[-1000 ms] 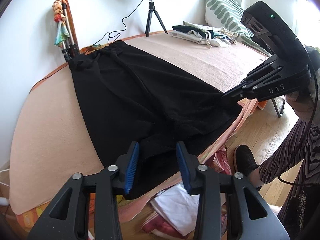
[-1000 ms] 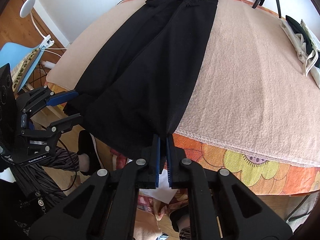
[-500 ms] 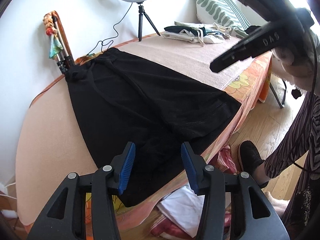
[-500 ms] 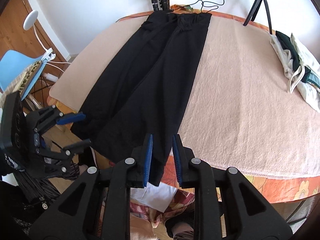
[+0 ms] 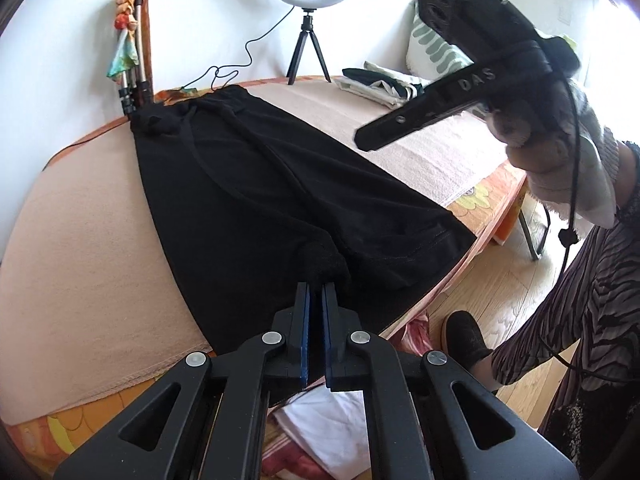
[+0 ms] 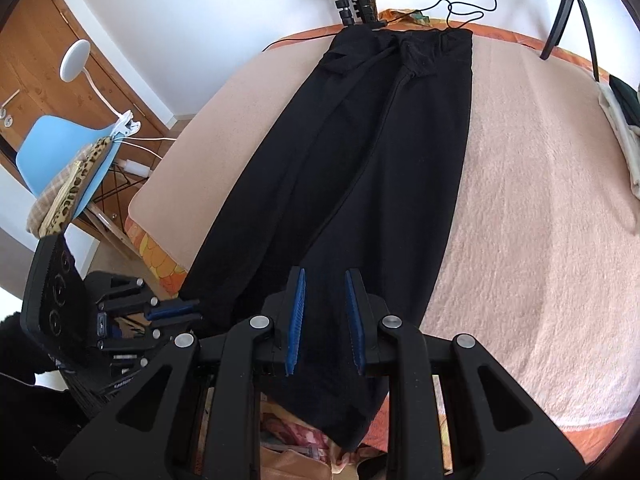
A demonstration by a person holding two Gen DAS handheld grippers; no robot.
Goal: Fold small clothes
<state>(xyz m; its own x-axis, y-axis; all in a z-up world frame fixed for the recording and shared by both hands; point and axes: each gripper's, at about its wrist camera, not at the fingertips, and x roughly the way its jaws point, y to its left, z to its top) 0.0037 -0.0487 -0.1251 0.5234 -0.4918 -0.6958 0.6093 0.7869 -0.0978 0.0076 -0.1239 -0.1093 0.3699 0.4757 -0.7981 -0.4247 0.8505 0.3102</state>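
Now left claw (image 5: pixel 316 292) pinched shut on black trousers (image 5: pixel 280 184) hem; right claw (image 6: pixel 325 312) parted, gripping nothing.

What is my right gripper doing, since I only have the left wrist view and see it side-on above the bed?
Observer: The right gripper is open; nothing is pinched between its blue pads, and the black fabric trousers lie below them.
Operator: Is anything left of the bed?
Observer: A light blue plastic chair stands there.
Operator: Anything on it?
Observer: A leopard-print cloth is draped over its edge.
Operator: And my left gripper?
Observer: The left gripper is shut on a bunched hem of the trousers.
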